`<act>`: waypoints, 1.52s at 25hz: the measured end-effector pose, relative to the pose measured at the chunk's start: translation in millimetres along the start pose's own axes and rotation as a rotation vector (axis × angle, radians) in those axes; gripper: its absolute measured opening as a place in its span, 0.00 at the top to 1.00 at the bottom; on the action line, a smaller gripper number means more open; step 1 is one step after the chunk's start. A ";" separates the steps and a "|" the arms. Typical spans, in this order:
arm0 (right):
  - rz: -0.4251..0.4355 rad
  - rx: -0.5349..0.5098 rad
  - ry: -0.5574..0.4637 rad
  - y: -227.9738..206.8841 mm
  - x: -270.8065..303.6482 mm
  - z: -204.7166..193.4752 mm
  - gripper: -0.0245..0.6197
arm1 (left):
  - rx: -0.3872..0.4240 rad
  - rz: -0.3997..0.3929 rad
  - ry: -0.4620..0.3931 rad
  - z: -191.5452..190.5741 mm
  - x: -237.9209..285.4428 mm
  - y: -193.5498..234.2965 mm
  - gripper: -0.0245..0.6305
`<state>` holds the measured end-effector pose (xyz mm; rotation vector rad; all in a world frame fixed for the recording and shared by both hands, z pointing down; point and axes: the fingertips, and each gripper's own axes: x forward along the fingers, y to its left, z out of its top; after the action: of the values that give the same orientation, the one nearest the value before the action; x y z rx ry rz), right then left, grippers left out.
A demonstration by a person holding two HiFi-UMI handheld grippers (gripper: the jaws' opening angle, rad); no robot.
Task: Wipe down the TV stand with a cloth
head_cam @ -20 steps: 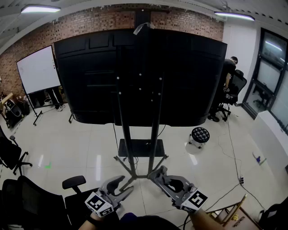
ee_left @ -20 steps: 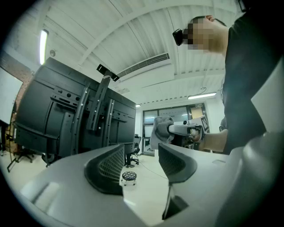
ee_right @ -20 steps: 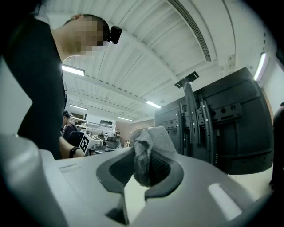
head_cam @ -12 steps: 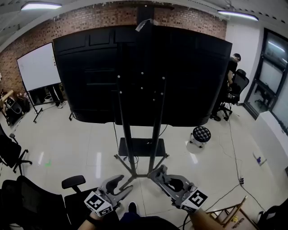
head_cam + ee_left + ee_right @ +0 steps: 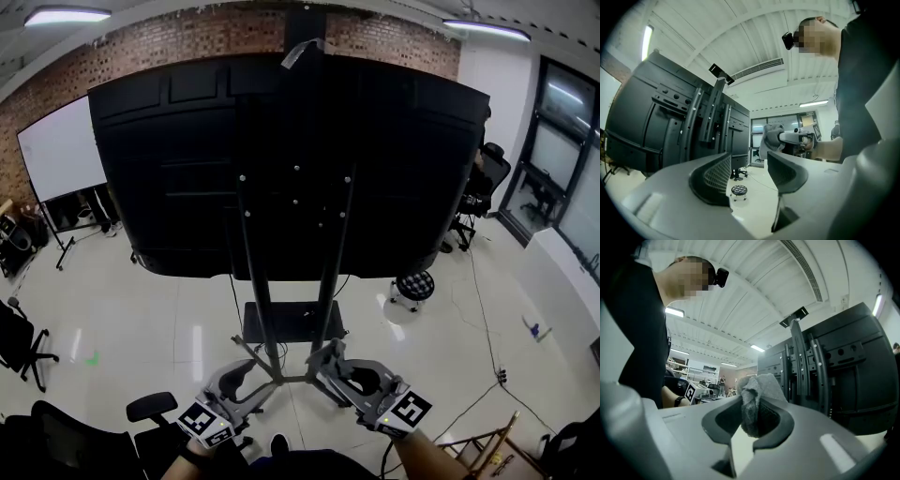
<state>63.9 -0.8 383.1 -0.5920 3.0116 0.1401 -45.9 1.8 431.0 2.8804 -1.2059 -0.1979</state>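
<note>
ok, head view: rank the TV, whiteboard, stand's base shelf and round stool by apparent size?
1. TV, by far.
2. whiteboard, though it stands farther back, so it reads small.
3. base shelf.
4. round stool.

Place: an open office-type workroom.
Walls: a red brick back wall (image 5: 216, 33); dark-framed glass panels (image 5: 562, 141) on the right.
Floor: glossy white tiled floor (image 5: 141, 309).
Ceiling: long white strip lights (image 5: 64, 16).
Furniture: a white whiteboard on a wheeled stand (image 5: 58, 150), black swivel office chairs (image 5: 17, 337), a small round black-and-white stool (image 5: 413, 285), and a big black screen on a wheeled black metal stand (image 5: 394, 169).
</note>
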 end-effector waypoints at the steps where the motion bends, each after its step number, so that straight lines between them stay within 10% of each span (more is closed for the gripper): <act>1: -0.003 -0.006 -0.004 -5.0 8.1 1.3 0.88 | 0.002 -0.007 -0.002 2.0 3.3 8.8 0.56; 19: -0.068 -0.106 -0.048 -80.8 109.9 26.0 0.88 | 0.065 -0.135 -0.029 39.8 45.8 117.4 0.56; 38: -0.006 -0.477 -0.063 -151.0 145.4 164.2 0.88 | 0.277 -0.150 -0.158 169.6 105.8 134.3 0.56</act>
<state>-4.7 -177.5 196.2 -0.6112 2.9155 0.8737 -88.2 -161.5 259.1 3.2548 -1.1188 -0.2871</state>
